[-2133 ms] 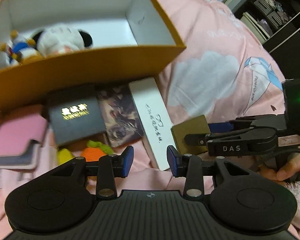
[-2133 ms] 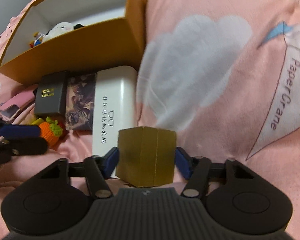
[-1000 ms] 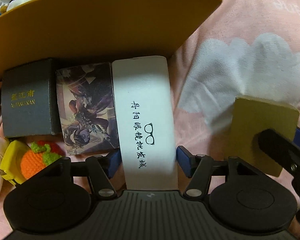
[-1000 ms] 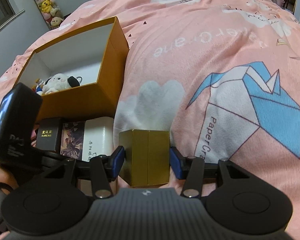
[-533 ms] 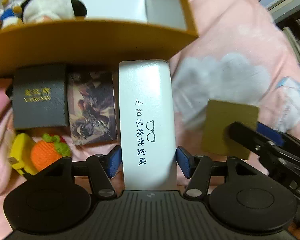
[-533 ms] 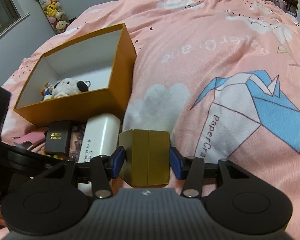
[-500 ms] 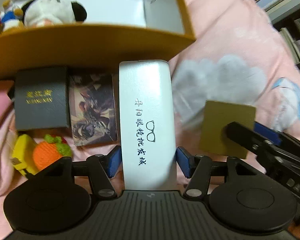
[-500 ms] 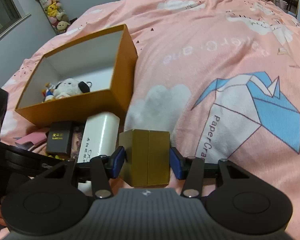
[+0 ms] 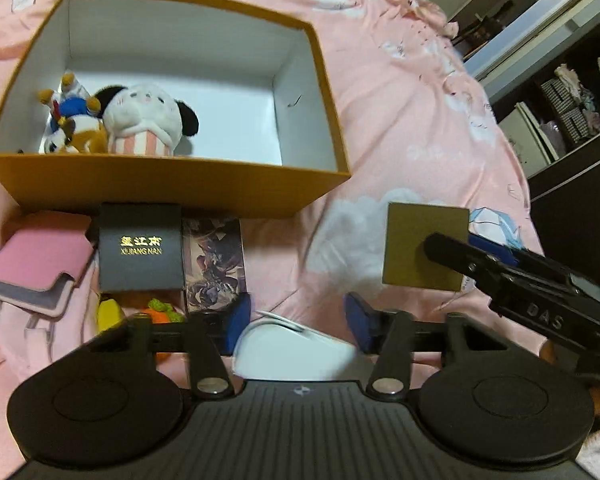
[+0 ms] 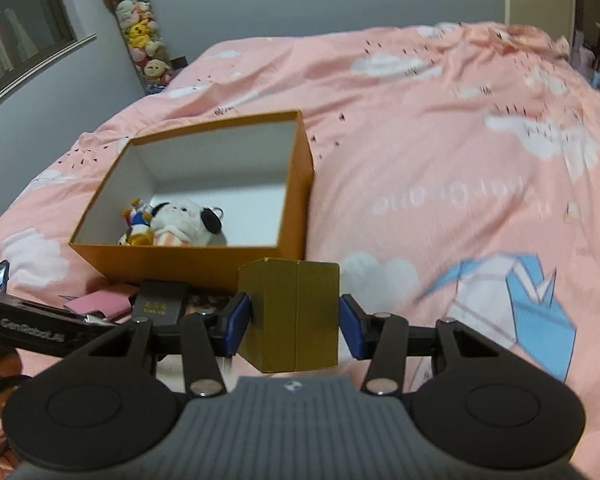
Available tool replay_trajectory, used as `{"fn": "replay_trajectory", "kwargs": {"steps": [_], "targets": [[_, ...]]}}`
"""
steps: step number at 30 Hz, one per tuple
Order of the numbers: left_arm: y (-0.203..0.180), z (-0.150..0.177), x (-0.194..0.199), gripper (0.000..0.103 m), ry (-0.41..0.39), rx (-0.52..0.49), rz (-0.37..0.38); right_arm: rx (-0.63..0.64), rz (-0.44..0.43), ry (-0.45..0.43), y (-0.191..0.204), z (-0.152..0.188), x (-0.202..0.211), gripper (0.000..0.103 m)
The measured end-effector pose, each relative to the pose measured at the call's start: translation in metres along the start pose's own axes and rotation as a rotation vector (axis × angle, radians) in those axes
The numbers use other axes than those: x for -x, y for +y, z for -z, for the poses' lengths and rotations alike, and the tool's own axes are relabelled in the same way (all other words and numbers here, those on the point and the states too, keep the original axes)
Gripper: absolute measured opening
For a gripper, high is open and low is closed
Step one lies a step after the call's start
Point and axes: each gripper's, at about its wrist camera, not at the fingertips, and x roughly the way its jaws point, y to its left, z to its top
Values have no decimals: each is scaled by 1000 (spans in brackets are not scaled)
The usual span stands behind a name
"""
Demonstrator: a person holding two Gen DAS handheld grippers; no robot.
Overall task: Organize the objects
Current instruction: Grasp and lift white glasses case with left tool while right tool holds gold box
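Left claw (image 9: 296, 320) closing, white glasses case (image 9: 292, 346) between its 2 blue pads, near pad roots, lifted above bed (image 9: 400, 120). Right claw (image 10: 296, 316) clamped on gold box (image 10: 296, 316), raised in front of open orange box (image 10: 296, 200) holding 2 plush toys (image 10: 172, 224).

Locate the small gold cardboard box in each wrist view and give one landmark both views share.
Left wrist: small gold cardboard box at right of centre, its flat face showing.
Right wrist: bottom centre, between the blue pads, corner-on.
Shared landmark: open orange cardboard box holding plush toys.
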Motion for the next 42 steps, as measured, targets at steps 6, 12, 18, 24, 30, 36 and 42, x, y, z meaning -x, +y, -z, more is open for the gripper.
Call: {"fn": "replay_trajectory", "kwargs": {"steps": [6,12,18,24,30,36,42], "targets": [[-1,1,18,0,23,-72,16,26,1,9,10,-6,-4,51],[-11,-7,4,33,148,-270,0,19,-17,76,13,-1,-15,51],[-32,-10,-31,44,288,-454,-39,-16,13,100,5,8,-20,51],[-57,-8,-76,44,439,-624,-113,-54,43,98,-9,13,-19,51],[-68,4,-119,44,532,-736,-221,-88,43,97,-21,18,-19,51],[-68,9,-126,36,550,-787,-277,-100,33,99,-26,20,-20,50],[-53,-7,-85,31,444,-706,-246,-86,18,84,-23,16,-20,50]]}}
